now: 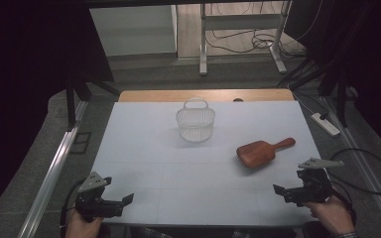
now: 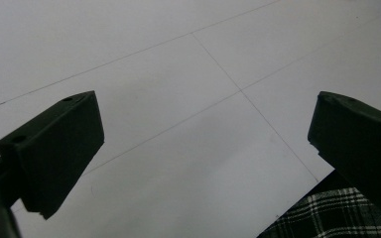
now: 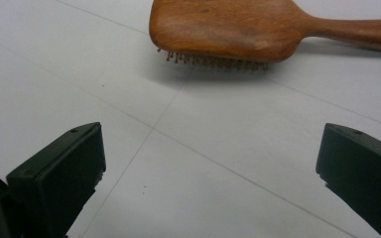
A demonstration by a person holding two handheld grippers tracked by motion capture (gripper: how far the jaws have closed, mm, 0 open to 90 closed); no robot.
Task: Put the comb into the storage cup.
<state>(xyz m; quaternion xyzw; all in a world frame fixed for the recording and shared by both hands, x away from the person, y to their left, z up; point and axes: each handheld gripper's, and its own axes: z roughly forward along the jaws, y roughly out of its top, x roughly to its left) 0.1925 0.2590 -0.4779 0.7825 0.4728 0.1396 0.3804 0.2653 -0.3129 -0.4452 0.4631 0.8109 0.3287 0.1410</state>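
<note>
Trouble, if any came, looked likeliest around the brown wooden paddle hairbrush (image 1: 263,151), which lay bristles-down on the pale grey tabletop (image 1: 144,148), right of centre, its handle pointing away to the right. The right claw (image 1: 284,191) rested at the near right edge with its jaws spread wide and empty, aimed toward the brush head (image 3: 218,27); a grasp across that smooth, rounded wooden back could well slip, and the springy bristles might let the brush rock or skid as the jaws closed. The small white mesh basket with a hoop handle (image 1: 195,121) stood well apart, near the far middle; it looked light, so a brush dropped in off-centre might tip it or push it along. The left claw (image 1: 124,201), likewise gaping and empty, sat over bare surface at the near left.
</note>
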